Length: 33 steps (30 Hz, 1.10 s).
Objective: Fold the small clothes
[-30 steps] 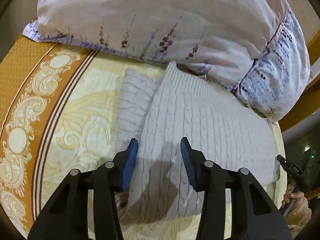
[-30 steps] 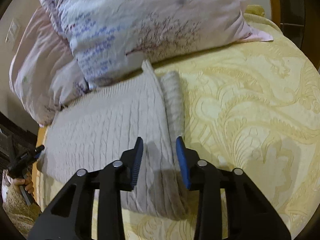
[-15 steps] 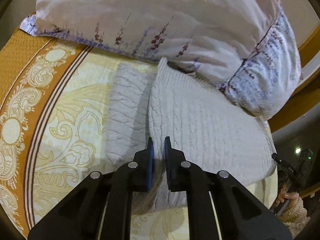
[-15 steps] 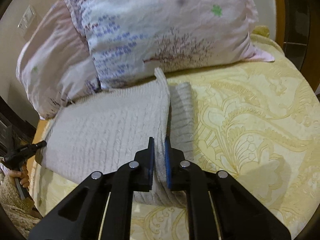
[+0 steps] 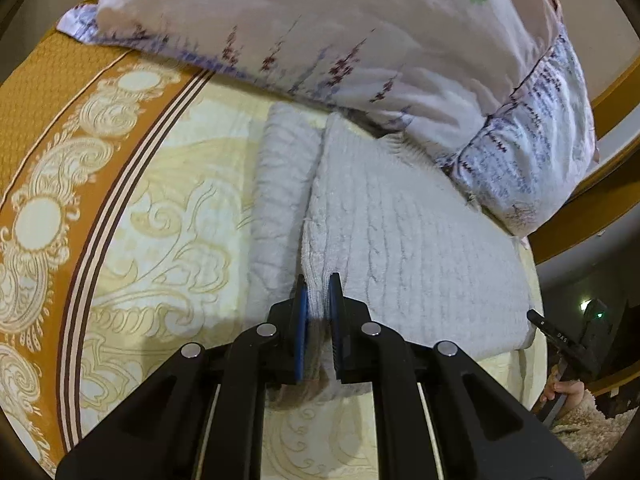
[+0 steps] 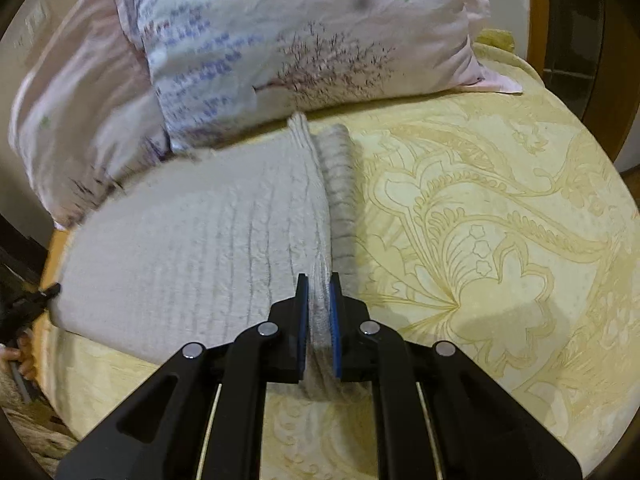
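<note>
Bed surface filling both views: yellow bedspread [image 6: 500, 240] with cream scroll pattern, quilted look, orange patterned border band [image 5: 52, 128] curving at 9 o'clock in the left wrist view. Two soft pillows lying along 12 o'clock, a pinkish floral one [image 5: 320, 32] and one with a tree print and blue script [image 6: 312, 40], both wrinkled cotton-like fabric. Wooden bed frame [image 5: 600, 184] showing at 3 o'clock in the left view.

Grey-white knit sweater [image 5: 408, 248] lying flat on the bedspread, roughly rectangular, its far end touching the pillows. Long axis running side to side between the two grippers; cable and rib lines running across it, toward 12 o'clock. One sleeve [image 5: 280, 200] lying folded beside the body at 10 o'clock in the left view; the other sleeve [image 6: 340, 184] sitting at 1 o'clock in the right view. Texture chunky, soft, slightly fuzzy.

Left gripper [image 5: 318, 280], black with blue pads, pinching narrow on the sweater's side edge, fabric bunching up between the pads. Right gripper [image 6: 319, 280] doing the same on the opposite side edge, a knit ridge rising between its pads.

Person's hand [image 5: 568, 390] in a fuzzy sleeve showing at 4 o'clock in the left view, gripping the other tool's handle.
</note>
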Each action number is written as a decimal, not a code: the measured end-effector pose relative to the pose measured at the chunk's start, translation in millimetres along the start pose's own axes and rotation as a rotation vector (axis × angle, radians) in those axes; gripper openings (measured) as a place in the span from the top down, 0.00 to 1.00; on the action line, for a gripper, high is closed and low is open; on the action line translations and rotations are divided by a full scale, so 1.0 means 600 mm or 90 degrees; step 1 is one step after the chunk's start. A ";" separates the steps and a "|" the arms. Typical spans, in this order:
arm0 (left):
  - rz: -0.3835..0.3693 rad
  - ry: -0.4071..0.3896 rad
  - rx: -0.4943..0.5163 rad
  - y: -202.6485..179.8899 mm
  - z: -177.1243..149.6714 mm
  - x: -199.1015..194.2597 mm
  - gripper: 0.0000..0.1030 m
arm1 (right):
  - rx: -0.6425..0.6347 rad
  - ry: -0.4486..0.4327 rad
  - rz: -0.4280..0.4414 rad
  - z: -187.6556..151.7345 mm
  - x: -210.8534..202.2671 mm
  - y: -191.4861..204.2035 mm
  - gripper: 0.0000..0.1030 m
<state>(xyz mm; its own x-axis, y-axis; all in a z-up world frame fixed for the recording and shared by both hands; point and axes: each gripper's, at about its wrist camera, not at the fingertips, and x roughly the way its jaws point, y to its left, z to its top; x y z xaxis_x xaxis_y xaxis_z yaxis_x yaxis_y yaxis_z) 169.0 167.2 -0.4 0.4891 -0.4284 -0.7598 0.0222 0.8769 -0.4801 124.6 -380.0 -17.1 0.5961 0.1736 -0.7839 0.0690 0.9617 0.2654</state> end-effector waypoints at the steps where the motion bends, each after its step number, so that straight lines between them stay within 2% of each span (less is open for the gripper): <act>1: 0.003 0.003 -0.002 0.002 -0.002 0.004 0.91 | -0.005 0.005 -0.007 -0.002 0.006 0.000 0.91; 6: -0.008 -0.007 -0.012 0.000 -0.004 0.005 0.90 | -0.021 0.010 -0.021 0.005 0.010 0.009 0.86; 8: -0.017 -0.014 -0.017 -0.001 -0.001 -0.005 0.90 | -0.020 0.004 -0.022 0.010 0.005 0.012 0.78; 9: -0.020 -0.020 -0.017 -0.004 0.001 -0.011 0.90 | -0.017 -0.009 -0.024 0.015 -0.002 0.016 0.69; 10: -0.017 -0.032 -0.015 -0.009 0.003 -0.018 0.83 | -0.016 -0.022 -0.023 0.020 -0.009 0.019 0.63; 13: -0.001 -0.070 0.017 -0.035 0.012 -0.038 0.70 | -0.033 -0.064 -0.001 0.038 -0.026 0.043 0.60; 14: 0.003 -0.082 0.036 -0.049 0.015 -0.042 0.61 | -0.044 -0.066 0.010 0.042 -0.025 0.054 0.60; 17: -0.003 -0.088 0.084 -0.087 0.020 -0.032 0.53 | -0.080 -0.051 0.031 0.049 -0.004 0.085 0.60; 20: 0.008 -0.052 0.111 -0.108 0.019 0.003 0.53 | -0.098 -0.031 0.038 0.051 0.022 0.108 0.58; 24: 0.048 0.007 0.102 -0.094 0.010 0.053 0.53 | -0.101 0.017 0.010 0.044 0.060 0.112 0.47; 28: 0.021 -0.001 0.073 -0.083 0.013 0.039 0.53 | -0.106 0.022 -0.001 0.047 0.062 0.118 0.45; 30: -0.003 -0.031 0.047 -0.071 0.021 0.014 0.53 | -0.110 0.015 0.000 0.054 0.055 0.124 0.44; 33: -0.005 -0.049 0.004 -0.038 0.041 -0.010 0.52 | -0.129 0.013 0.016 0.066 0.054 0.147 0.42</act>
<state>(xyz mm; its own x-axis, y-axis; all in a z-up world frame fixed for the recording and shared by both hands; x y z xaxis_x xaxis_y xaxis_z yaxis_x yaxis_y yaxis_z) 187.3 155.4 25.7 0.5548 -0.4177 -0.7195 0.0316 0.8748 -0.4834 181.6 -297.7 3.2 0.5794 0.2006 -0.7900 -0.1096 0.9796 0.1684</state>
